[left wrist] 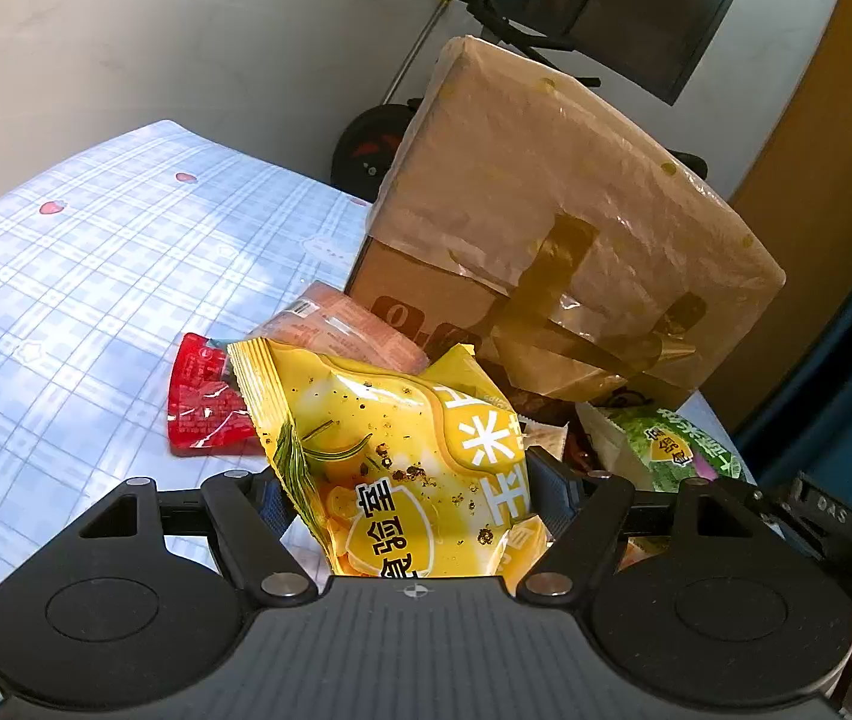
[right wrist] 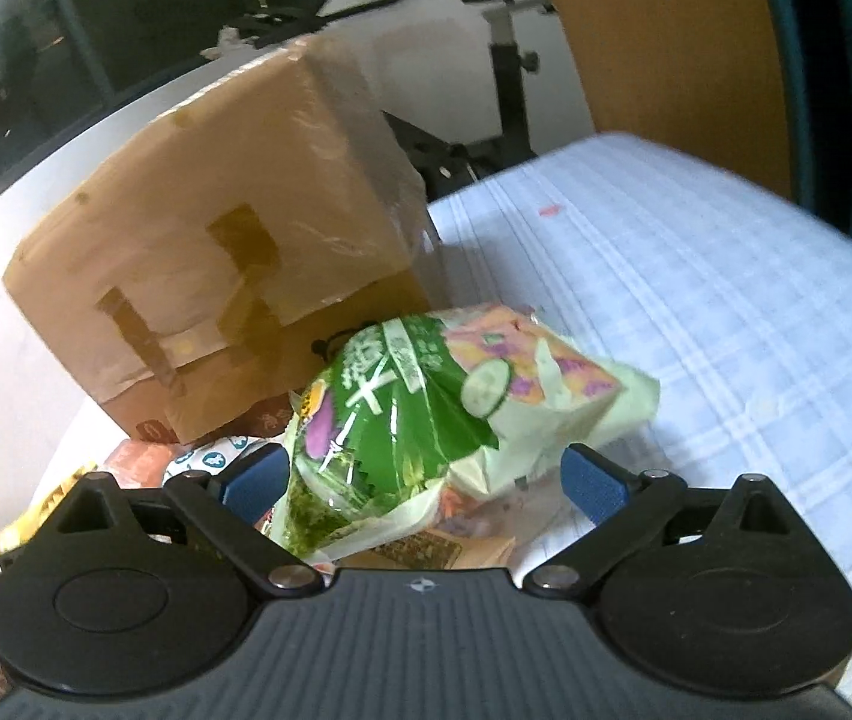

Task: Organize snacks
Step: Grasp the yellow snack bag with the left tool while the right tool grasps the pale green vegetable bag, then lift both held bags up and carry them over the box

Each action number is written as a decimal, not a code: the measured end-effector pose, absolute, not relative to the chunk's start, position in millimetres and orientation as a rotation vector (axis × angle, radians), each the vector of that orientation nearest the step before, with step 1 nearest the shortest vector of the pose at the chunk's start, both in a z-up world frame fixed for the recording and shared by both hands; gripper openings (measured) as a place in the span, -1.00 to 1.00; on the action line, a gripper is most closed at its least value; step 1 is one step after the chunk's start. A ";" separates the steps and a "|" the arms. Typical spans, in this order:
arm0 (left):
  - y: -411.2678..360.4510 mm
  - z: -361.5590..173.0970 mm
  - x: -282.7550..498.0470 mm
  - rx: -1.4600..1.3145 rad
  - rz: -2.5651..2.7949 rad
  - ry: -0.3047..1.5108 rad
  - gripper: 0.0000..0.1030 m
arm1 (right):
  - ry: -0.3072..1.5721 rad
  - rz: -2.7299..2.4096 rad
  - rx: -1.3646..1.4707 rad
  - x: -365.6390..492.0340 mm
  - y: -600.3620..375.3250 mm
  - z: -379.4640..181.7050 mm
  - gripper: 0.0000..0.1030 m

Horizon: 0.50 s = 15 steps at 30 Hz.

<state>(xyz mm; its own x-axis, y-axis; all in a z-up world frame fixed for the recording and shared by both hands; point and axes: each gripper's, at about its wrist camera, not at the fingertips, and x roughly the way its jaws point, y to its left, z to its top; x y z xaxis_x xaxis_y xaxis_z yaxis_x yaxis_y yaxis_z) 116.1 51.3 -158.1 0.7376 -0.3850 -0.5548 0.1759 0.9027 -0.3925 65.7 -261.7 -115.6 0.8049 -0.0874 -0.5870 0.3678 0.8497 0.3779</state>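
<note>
Left gripper (left wrist: 408, 504): closed on yellow snack bag (left wrist: 402, 456), pads pressing both sides, bag lifted over the pile. Right gripper (right wrist: 426, 474): jaws wide; green snack bag (right wrist: 426, 414) between them, left pad touching, right pad apart, grip not confirmed. Red packet (left wrist: 204, 402) and pink packet (left wrist: 342, 324): lying on checked tablecloth (left wrist: 96, 276), beside cardboard box (left wrist: 546, 216). Box: closed, film-wrapped, taped. Progress, judged: early; snacks heaped together beside the box, none visibly sorted; both bags, plus the remaining packets, await placing.
</note>
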 end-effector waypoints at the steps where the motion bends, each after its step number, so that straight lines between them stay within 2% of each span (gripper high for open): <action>1: 50.4 -158.6 115.9 -0.325 -0.314 0.676 0.50 | 0.599 -0.251 0.525 69.1 -265.0 -117.2 0.93; 15: 48.7 -158.3 115.4 -0.267 -0.291 0.662 0.50 | 0.535 -0.357 0.635 95.8 -291.1 -129.0 1.00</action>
<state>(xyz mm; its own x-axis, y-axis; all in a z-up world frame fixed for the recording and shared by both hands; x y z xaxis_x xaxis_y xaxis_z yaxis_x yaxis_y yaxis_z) 115.4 48.7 -158.3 0.7514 -0.3471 -0.5611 0.1787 0.9257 -0.3333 95.8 -291.1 -129.0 0.8072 -0.1516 -0.5705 0.4685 0.7525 0.4628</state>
